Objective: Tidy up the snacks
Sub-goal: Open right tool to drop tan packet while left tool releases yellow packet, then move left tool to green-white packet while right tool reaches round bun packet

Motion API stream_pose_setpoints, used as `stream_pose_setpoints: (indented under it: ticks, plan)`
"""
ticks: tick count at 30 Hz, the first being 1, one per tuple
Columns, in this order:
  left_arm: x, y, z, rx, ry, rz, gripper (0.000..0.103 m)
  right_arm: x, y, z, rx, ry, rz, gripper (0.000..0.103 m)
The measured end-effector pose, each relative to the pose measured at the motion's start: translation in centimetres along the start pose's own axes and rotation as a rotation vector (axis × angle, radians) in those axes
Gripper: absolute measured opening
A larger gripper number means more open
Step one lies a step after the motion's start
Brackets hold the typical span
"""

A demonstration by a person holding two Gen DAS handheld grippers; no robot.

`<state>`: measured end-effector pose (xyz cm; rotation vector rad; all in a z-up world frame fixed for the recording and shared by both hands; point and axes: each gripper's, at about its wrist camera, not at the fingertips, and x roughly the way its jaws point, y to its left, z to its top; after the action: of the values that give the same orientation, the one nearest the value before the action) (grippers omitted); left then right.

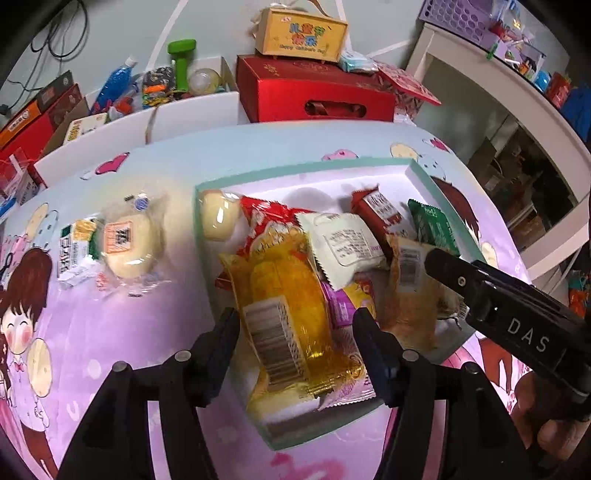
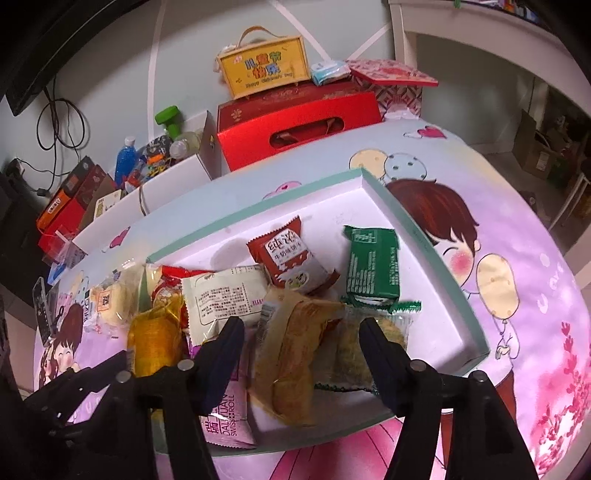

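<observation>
A shallow white tray with a teal rim [image 1: 306,168] [image 2: 436,254] holds several snack packets. My left gripper [image 1: 295,332] is open above a clear yellow-orange packet [image 1: 284,295] in the tray's near end. My right gripper [image 2: 301,341] is open over a tan pastry packet [image 2: 295,354] and a clear packet of greenish cake [image 2: 354,350]. A white packet [image 2: 225,293], a red packet [image 2: 291,254] and a green packet [image 2: 373,266] lie further in. Outside the tray, a pale bun in clear wrap [image 1: 131,240] and a green-white packet [image 1: 75,247] lie on the cartoon tablecloth [image 1: 110,332].
A red gift box [image 1: 314,92] with a yellow box [image 1: 306,35] on top stands behind the table. A white bin of toys and bottles [image 1: 159,88] sits at back left. A white shelf unit [image 1: 517,96] stands at right. The right gripper's body [image 1: 517,306] shows over the tray's right side.
</observation>
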<state>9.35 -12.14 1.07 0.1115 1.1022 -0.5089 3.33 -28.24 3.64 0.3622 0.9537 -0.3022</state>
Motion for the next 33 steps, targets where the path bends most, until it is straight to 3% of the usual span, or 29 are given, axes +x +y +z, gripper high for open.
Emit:
stream_pose_setpoints:
  ticks: [3, 4, 6, 8, 12, 18, 27, 30, 33]
  plan:
    - [-1.1, 1.4, 0.3, -0.030, -0.026, 0.004, 0.066, -0.1, 0.1, 0.1, -0.002, -0.008, 0.001, 0.069]
    - [-1.4, 2.1, 0.4, -0.046, -0.036, 0.010, 0.074, -0.1, 0.2, 0.1, -0.004, -0.009, 0.001, 0.069]
    - [-2.3, 4.2, 0.7, -0.100, -0.068, 0.042, 0.086, 0.0, 0.5, 0.2, -0.009, -0.009, 0.005, 0.082]
    - [-3.0, 6.2, 0.8, -0.153, -0.089, 0.070, 0.087, 0.2, 0.7, 0.2, -0.011, -0.010, 0.014, 0.093]
    - [-4.1, 11.6, 0.4, -0.316, -0.117, 0.149, 0.095, 0.5, 1.6, 0.1, -0.029, -0.015, 0.020, 0.103]
    - [-4.7, 19.0, -0.3, -0.513, -0.127, 0.226, 0.095, 0.2, 3.6, 0.4, -0.041, -0.047, 0.071, 0.103]
    - [-3.1, 23.0, 2.1, -0.495, -0.023, 0.176, 0.095, -0.4, 11.3, 3.2, -0.127, -0.035, 0.270, 0.103]
    - [-2.5, 23.2, 3.3, -0.457, 0.016, 0.136, 0.095, 0.6, 14.3, 4.5, -0.154, 0.024, 0.337, 0.102]
    - [-1.7, 23.4, 4.1, -0.441, 0.060, 0.131, 0.095, 2.3, 17.1, 4.8, -0.214, 0.073, 0.315, 0.096]
